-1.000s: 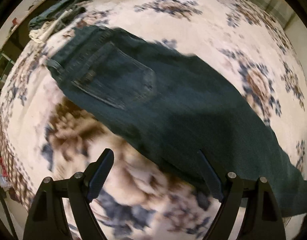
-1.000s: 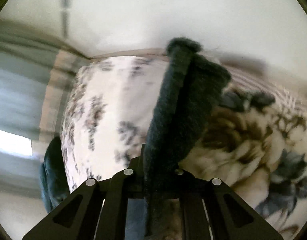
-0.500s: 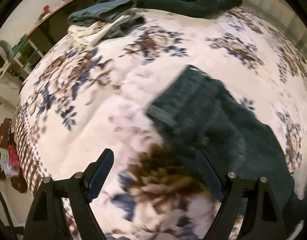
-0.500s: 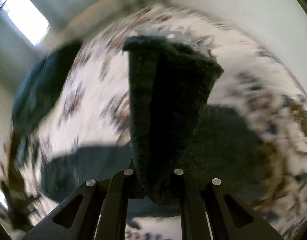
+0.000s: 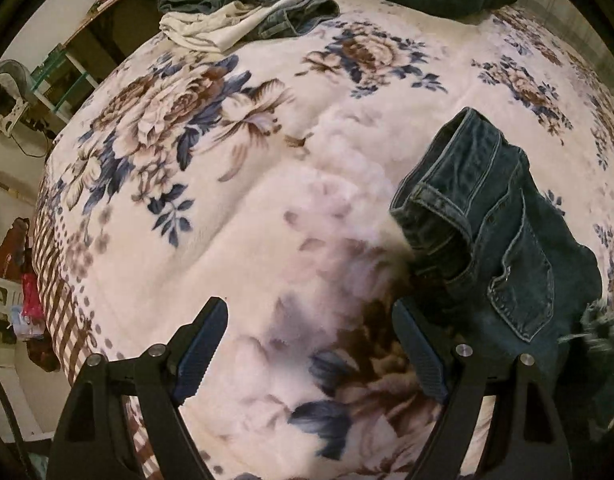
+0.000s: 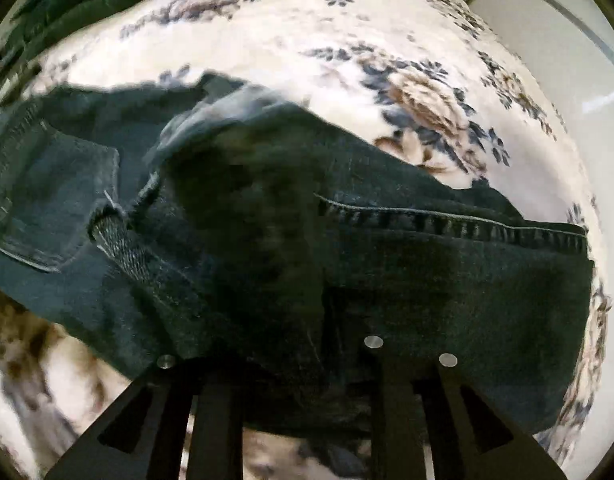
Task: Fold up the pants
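You have swung the hem over: right gripper [image 6: 299, 364] jaws buried under jeans [image 6: 347, 248], grip unreadable; left gripper [image 5: 311, 352] jaws spread, empty, so the fold has landed on the bed [image 5: 227, 184].

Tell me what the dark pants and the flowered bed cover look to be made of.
The jeans look like dark blue-green denim, matte: twill weave, pale double topstitching and a patch pocket show. The floral blanket looks like plush fleece, likely synthetic: soft fuzzy nap, blurred printed flowers, gentle puffy creases. The fibre of neither can be confirmed.
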Demonstrator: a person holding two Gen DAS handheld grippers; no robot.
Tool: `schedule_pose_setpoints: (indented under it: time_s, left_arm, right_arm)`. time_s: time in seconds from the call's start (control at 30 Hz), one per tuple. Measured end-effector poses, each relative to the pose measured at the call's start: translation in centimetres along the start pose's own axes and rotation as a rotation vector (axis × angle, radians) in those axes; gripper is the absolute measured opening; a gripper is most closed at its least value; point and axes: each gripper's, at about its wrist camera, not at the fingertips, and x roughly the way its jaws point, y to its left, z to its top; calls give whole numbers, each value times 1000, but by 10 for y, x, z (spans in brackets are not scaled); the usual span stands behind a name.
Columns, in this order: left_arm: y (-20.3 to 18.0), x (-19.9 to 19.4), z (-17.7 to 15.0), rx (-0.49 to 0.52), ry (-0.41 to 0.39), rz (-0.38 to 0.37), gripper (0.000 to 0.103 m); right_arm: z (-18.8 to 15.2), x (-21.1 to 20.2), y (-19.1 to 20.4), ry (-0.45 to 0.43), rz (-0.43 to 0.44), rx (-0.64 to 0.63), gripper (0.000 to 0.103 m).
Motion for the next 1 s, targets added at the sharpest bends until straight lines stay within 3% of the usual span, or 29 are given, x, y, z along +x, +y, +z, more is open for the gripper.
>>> schedule_pose_setpoints:
  time_s: [0.07, 0.17, 0.2, 0.23, 0.27, 0.33, 0.4, 0.5, 0.6, 0.7, 0.77, 0.87, 1.0]
  left_arm:
    - [0, -3, 0, -2, -7, -4, 84]
    - [-2, -6, 2, 9, -21, -7, 84]
    - [-5, -7, 2, 17, -23, -8, 84]
    - [-6, -8, 3, 22, -26, -14, 84]
    - [-8, -9, 3, 25, -27, -18, 84]
    - [-12, -15, 5, 15, -24, -46, 84]
    - [-19, -29, 7, -3, -29, -97, 84]
    - [-53, -55, 7, 31, -27, -260, 84]
    - [-109, -68, 3, 161, 12, -371, 84]
    - [-179, -61, -5, 287, 95, -469, 84]
    - [-215, -50, -11, 364, 135, -491, 84]
    - [-269, -34, -18, 500, 179, -468, 84]
    - [-294, -16, -28, 583, 232, -452, 84]
  right_arm:
    - [15, -11, -19, -80, -12, 85, 14]
    - [29, -17, -16, -81, 23, 117, 18]
    - [34, -8, -4, -46, 40, 70, 35]
    - [35, 0, 6, 0, 69, 23, 72]
    - [36, 15, 24, 107, 158, -48, 87]
    - [31, 10, 35, 159, 288, -42, 89]
    - [27, -10, 22, 149, 418, 53, 89]
    - [21, -50, -33, 112, 536, 263, 90]
    - [11, -81, -116, 90, 439, 424, 90]
    - [12, -83, -185, 117, 363, 474, 90]
    - [22, -69, -226, 153, 304, 440, 89]
    - [36, -47, -263, 201, 297, 400, 85]
    - [58, -19, -280, 257, 311, 306, 83]
